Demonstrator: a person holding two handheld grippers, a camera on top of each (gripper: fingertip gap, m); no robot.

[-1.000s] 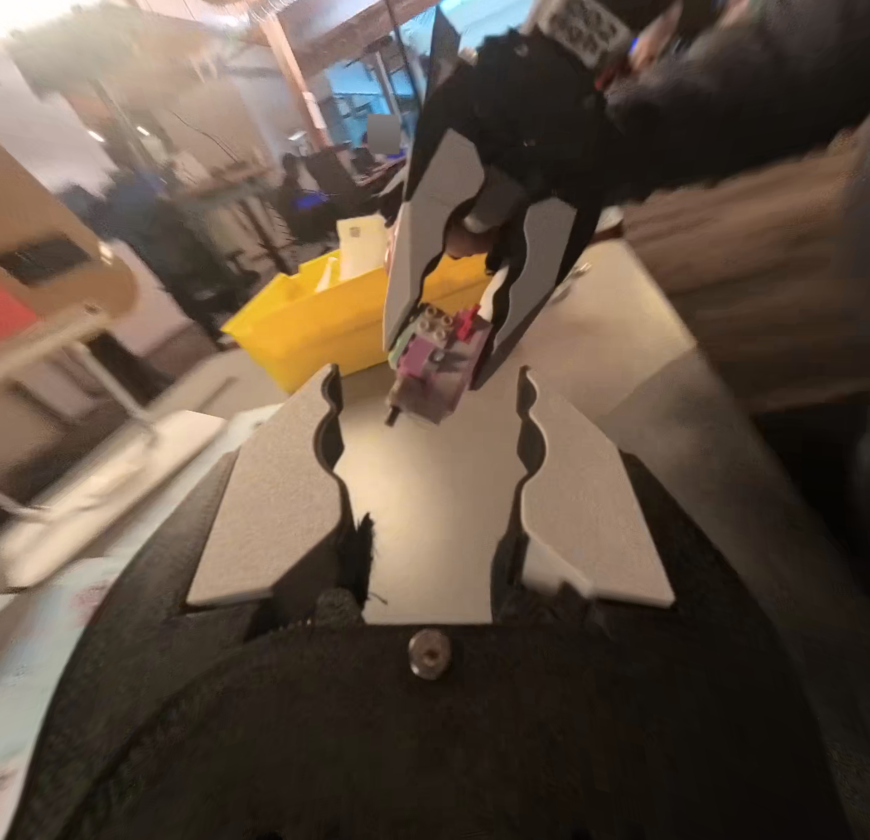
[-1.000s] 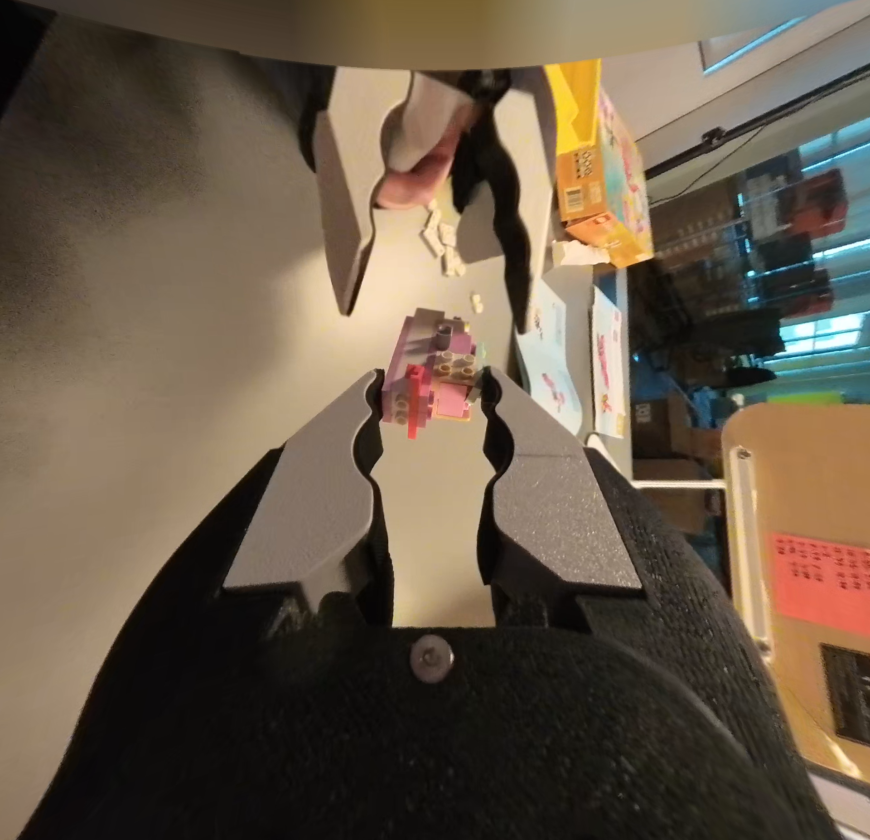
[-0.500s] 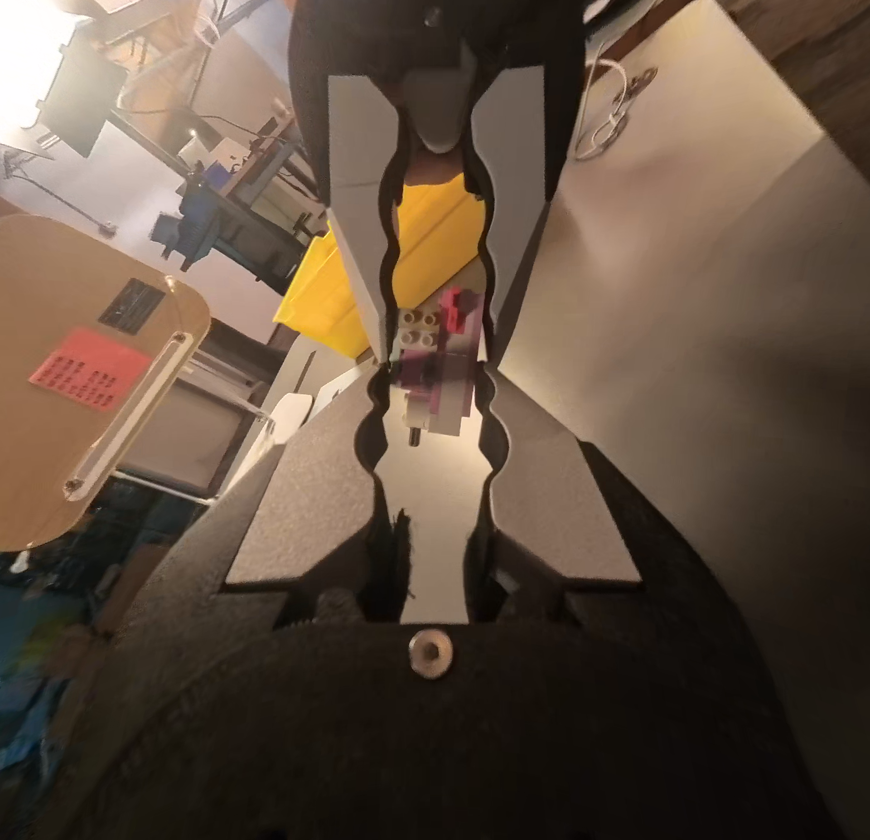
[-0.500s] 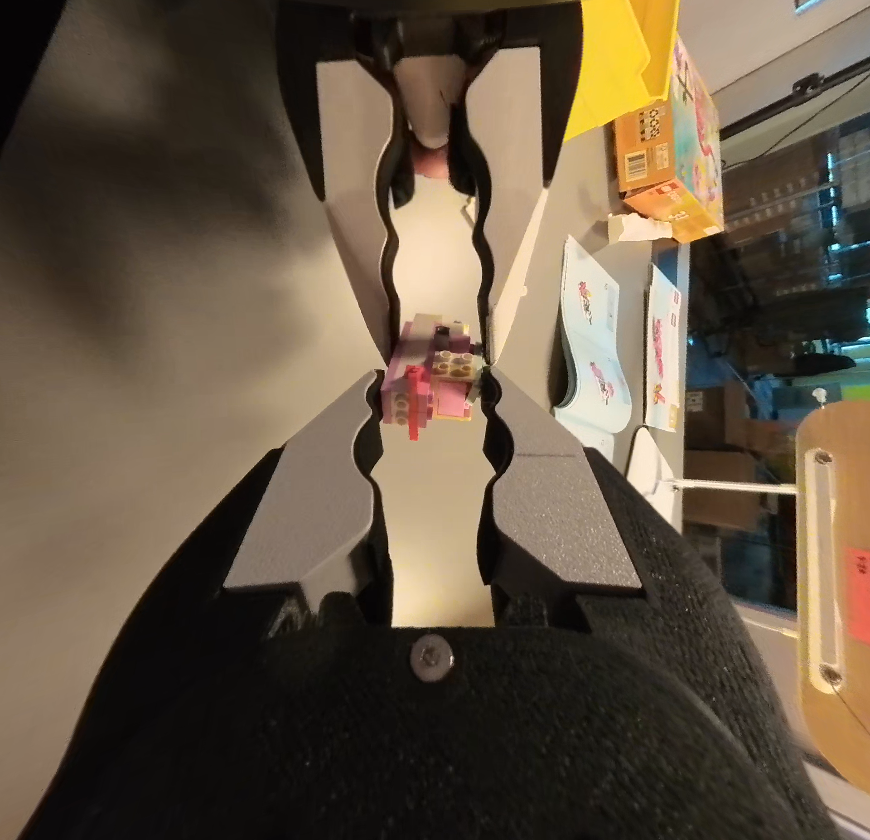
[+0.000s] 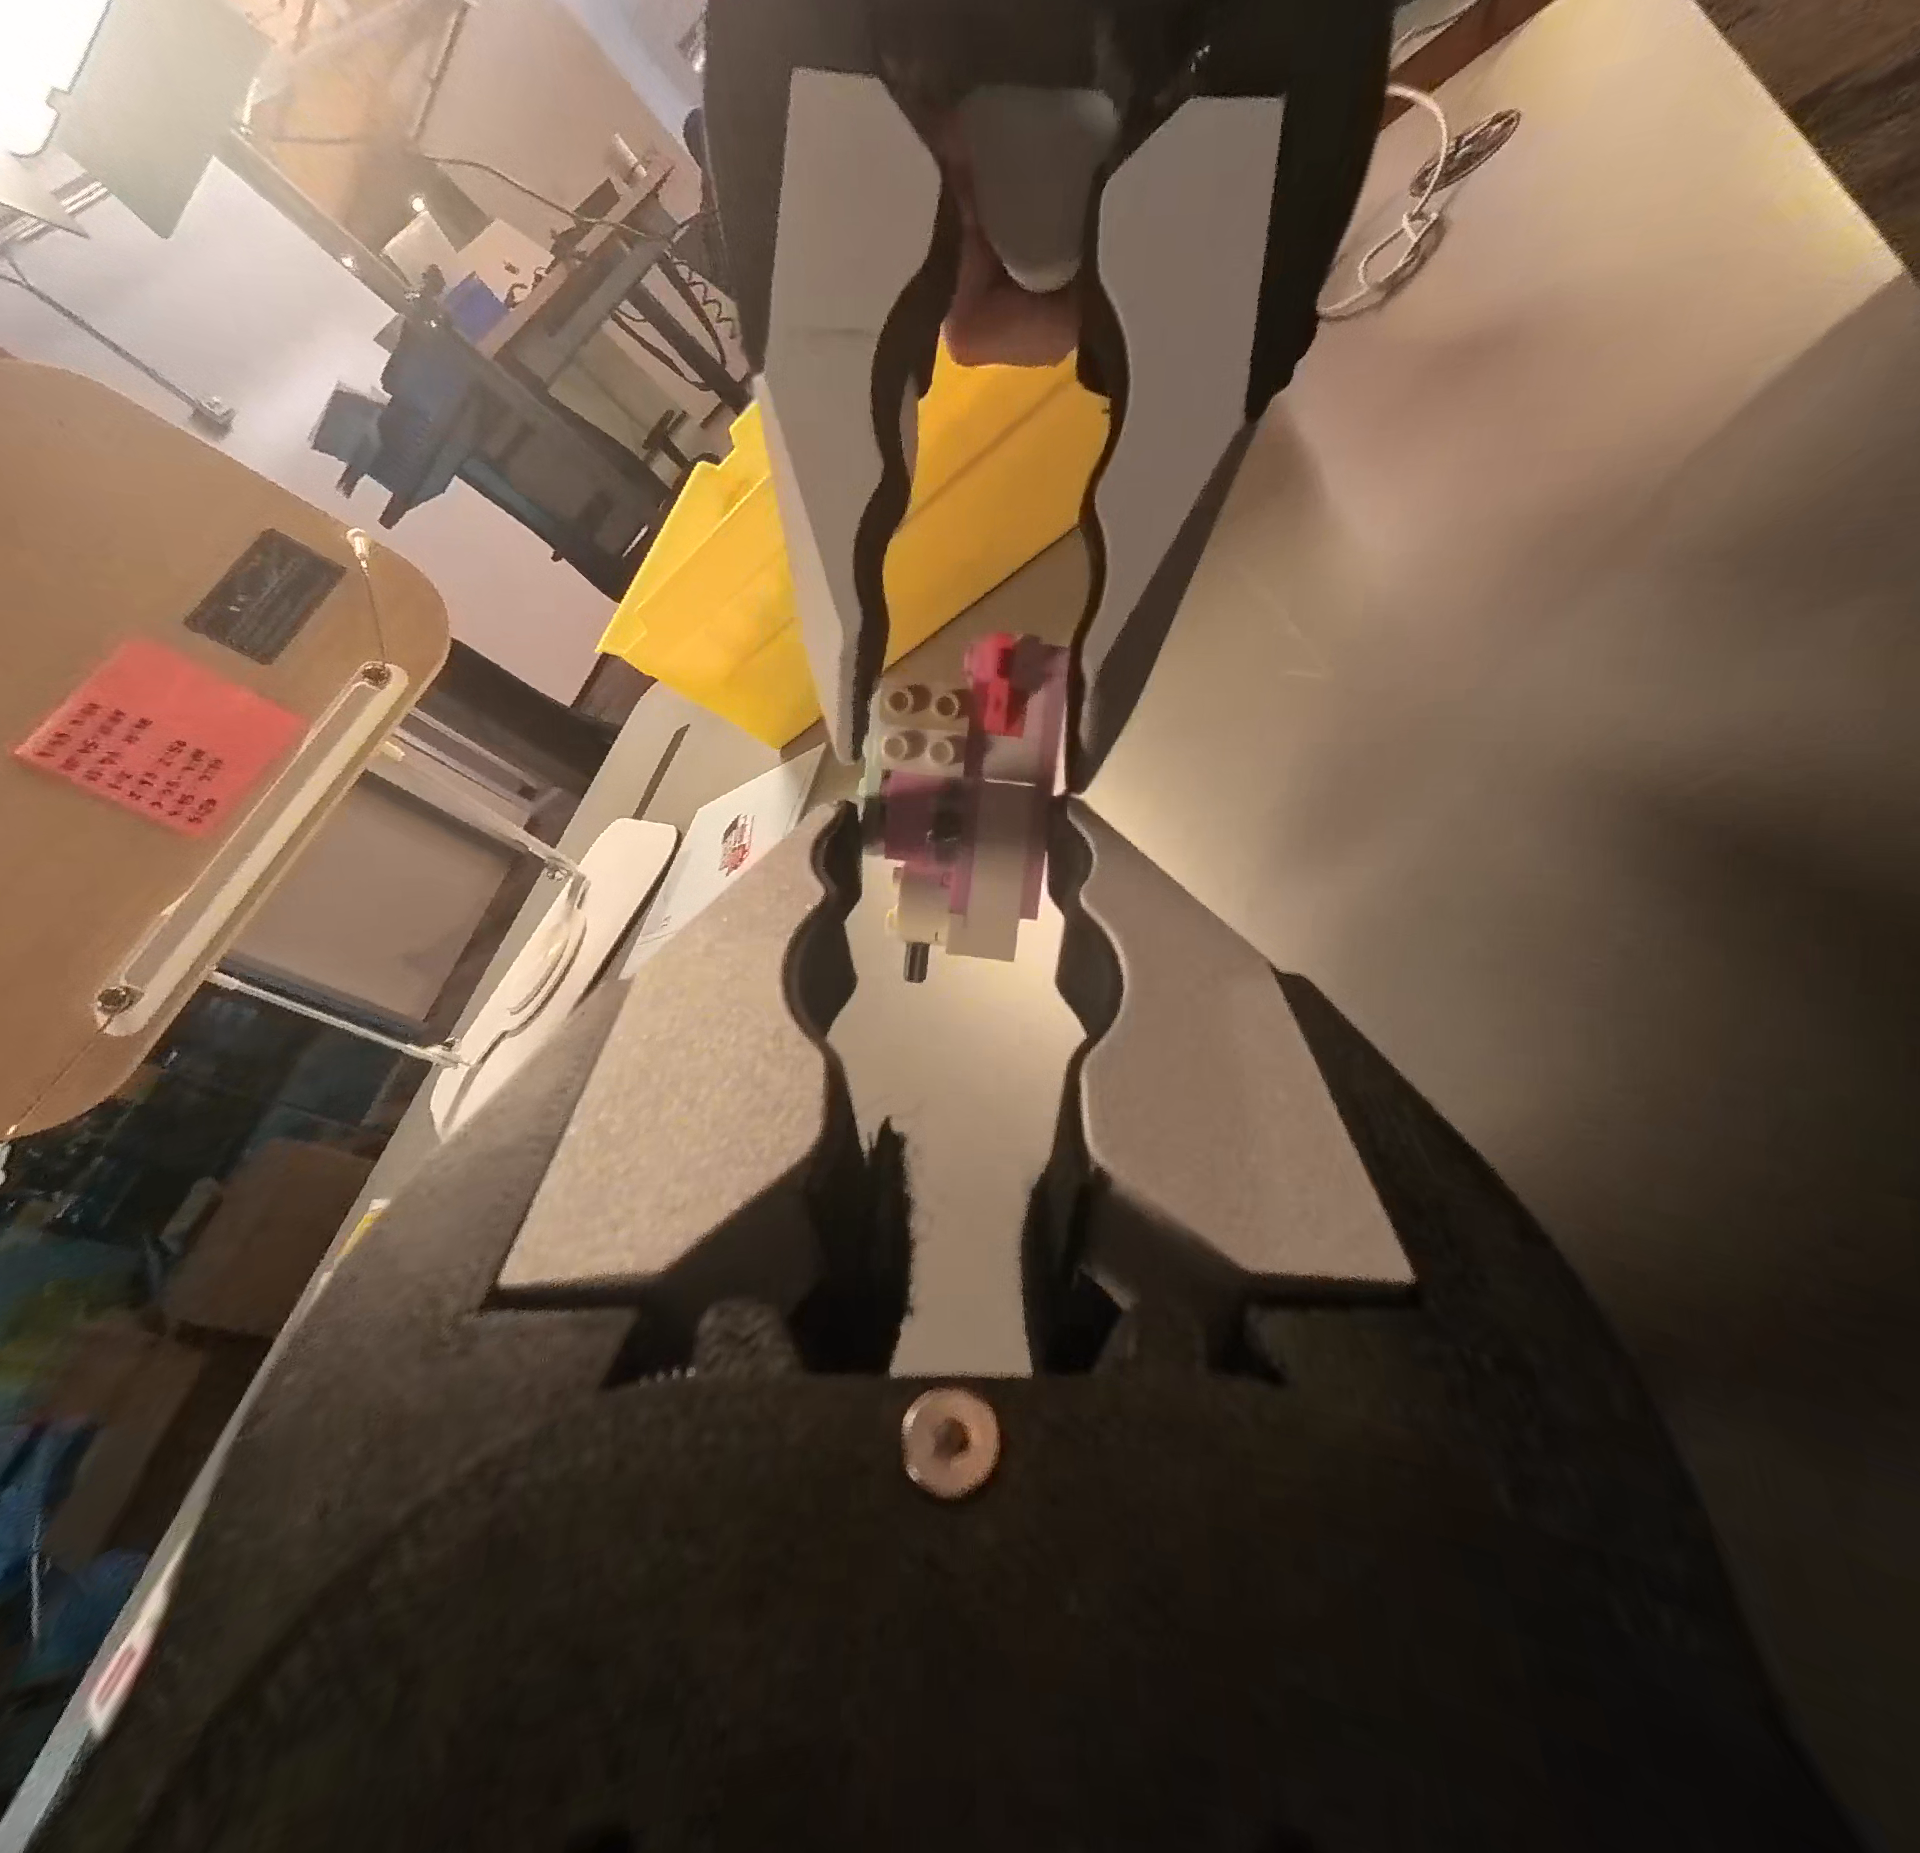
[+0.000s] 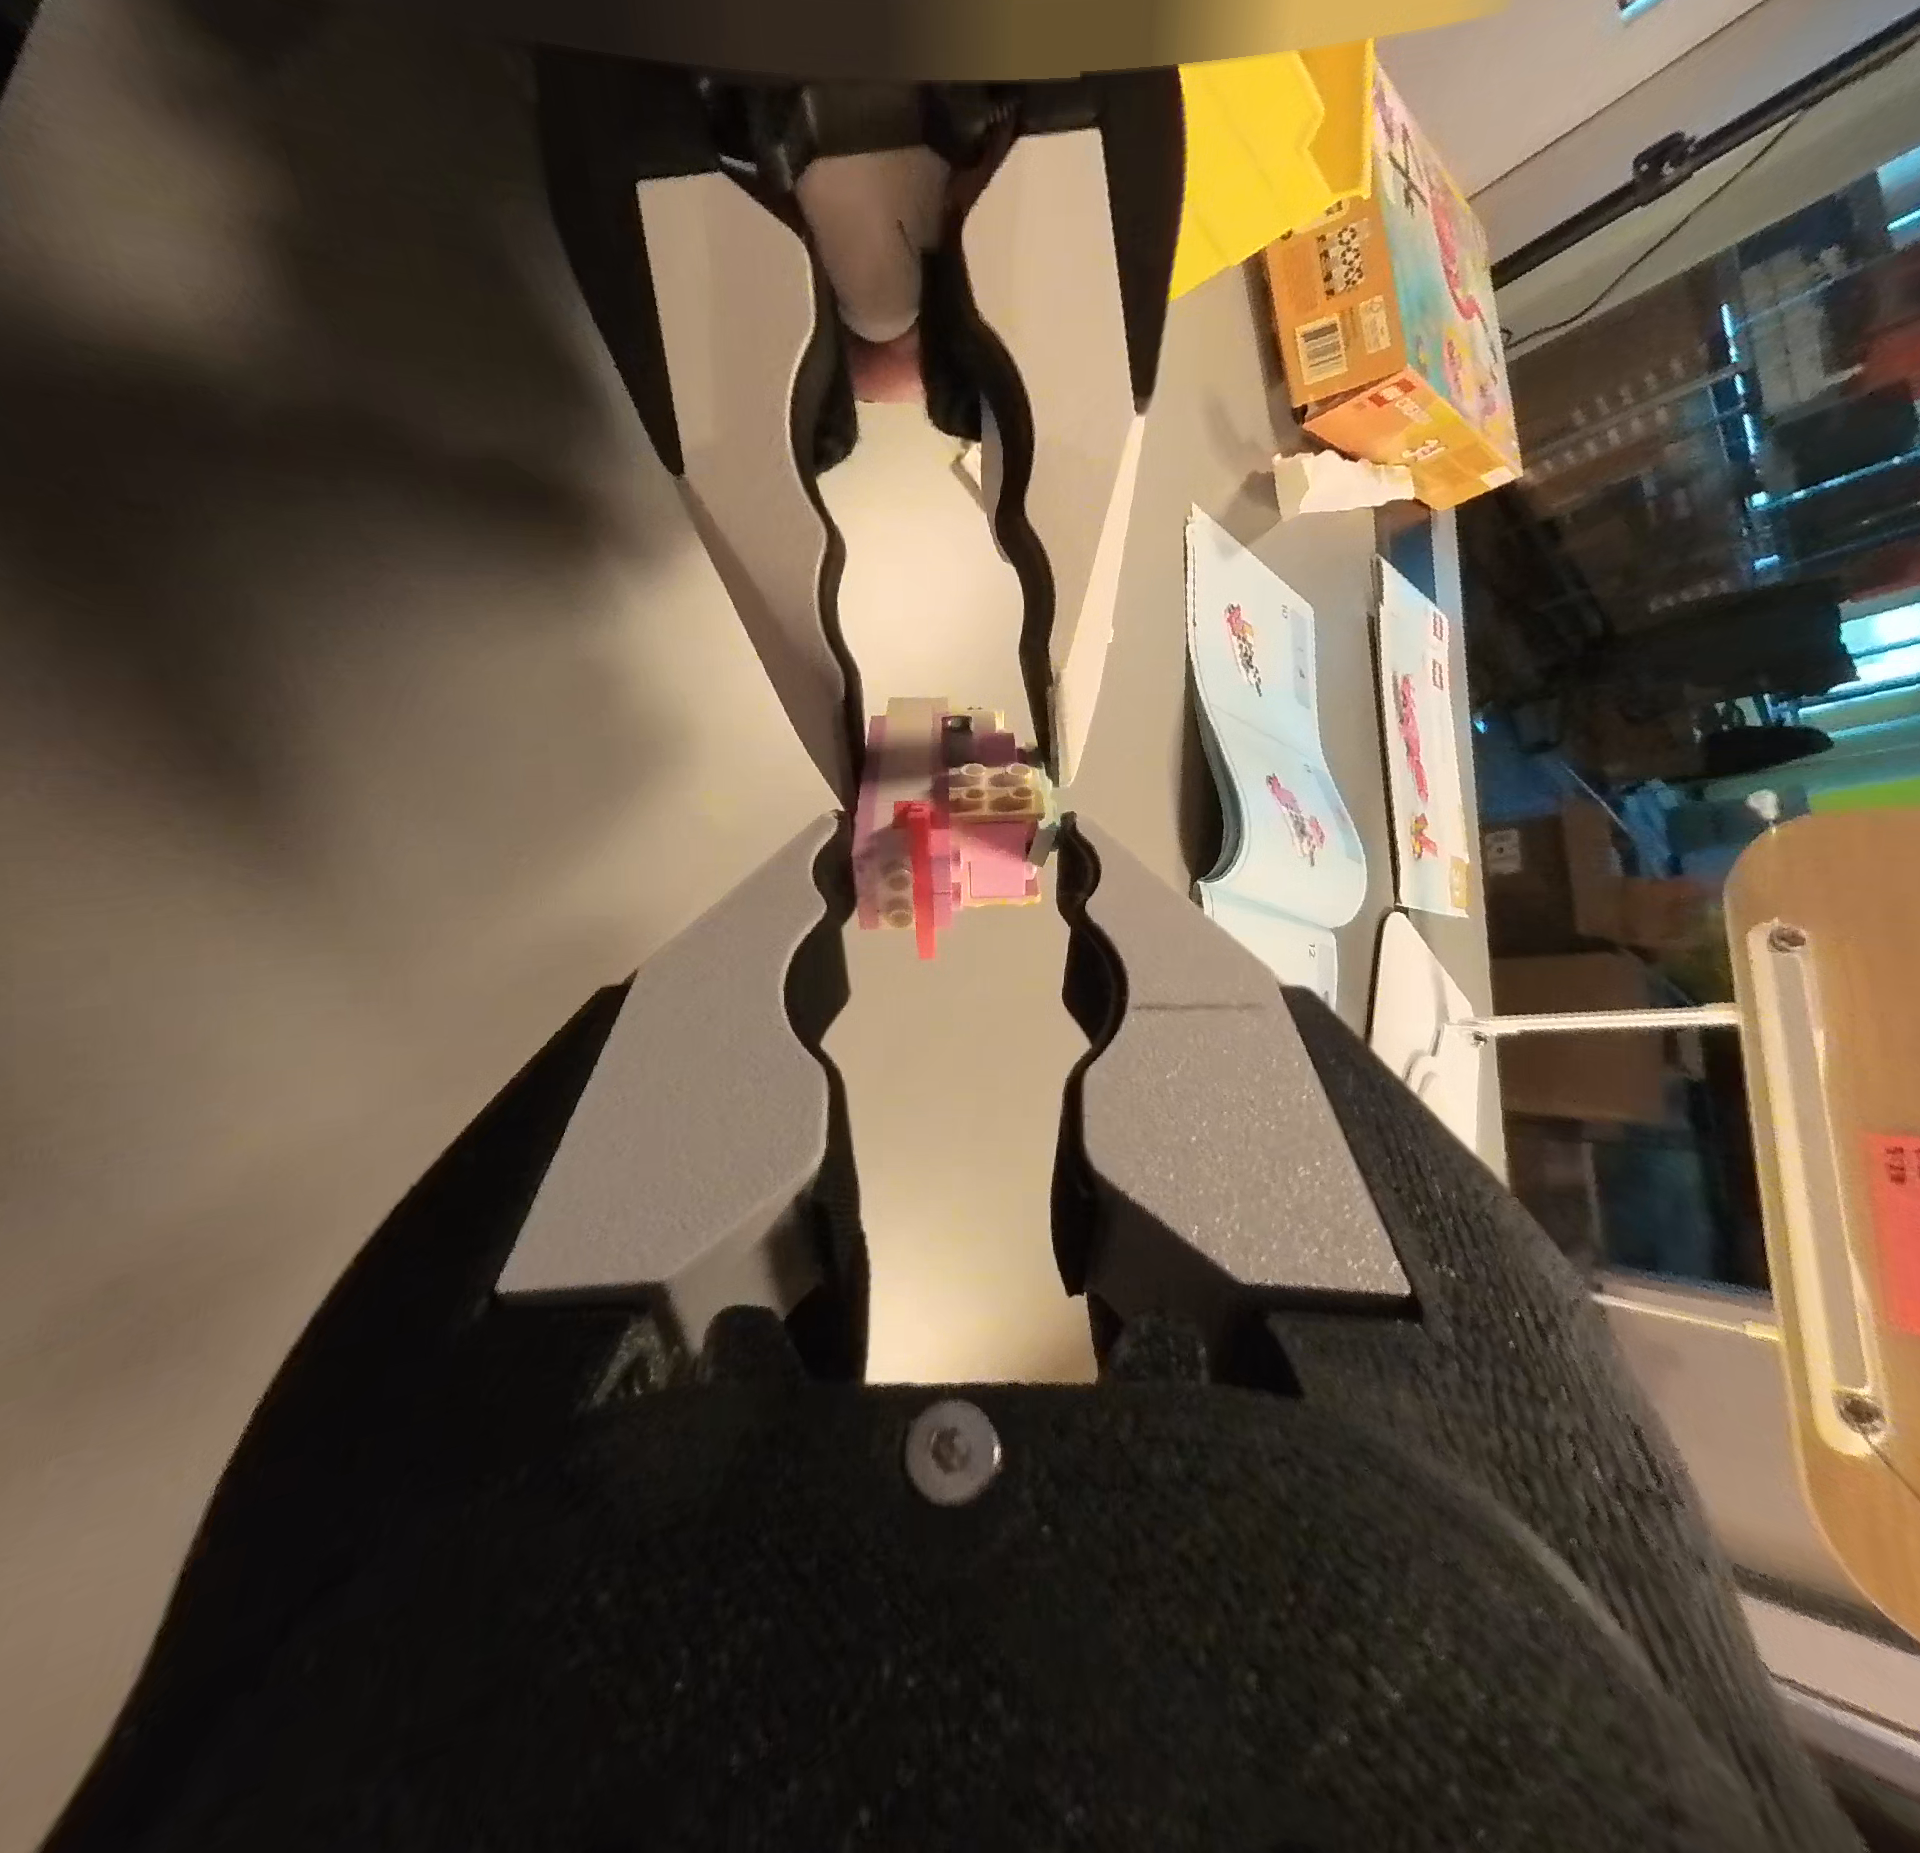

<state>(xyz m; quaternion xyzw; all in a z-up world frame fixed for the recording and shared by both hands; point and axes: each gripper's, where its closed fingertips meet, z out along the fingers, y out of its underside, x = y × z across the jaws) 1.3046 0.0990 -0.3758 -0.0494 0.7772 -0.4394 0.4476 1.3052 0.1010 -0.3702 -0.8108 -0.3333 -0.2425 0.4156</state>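
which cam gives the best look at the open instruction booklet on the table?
Right wrist view: the open instruction booklet lies unobstructed right of the grippers, pages and printed pictures visible. The left wrist view shows only a white corner of printed paper past its left finger, probably the booklet.

The brick model (image 6: pixel 951 835) shows pink and lilac pieces, a red strip, a tan studded block on top and 1 small black peg. From the left wrist view it reads purple, magenta and cream (image 5: pixel 961 816). Gripper fingers (image 6: pixel 717 1076) are pale grey with black pads, bodies textured black. The bin (image 5: pixel 727 598) is bright yellow. The box (image 6: pixel 1392 317) mixes orange, turquoise and pink. The booklets (image 6: pixel 1273 764) are pale blue with pink figures. The table (image 5: pixel 1507 660) is grey. A tan board (image 5: pixel 156 660) carries a red sticker.
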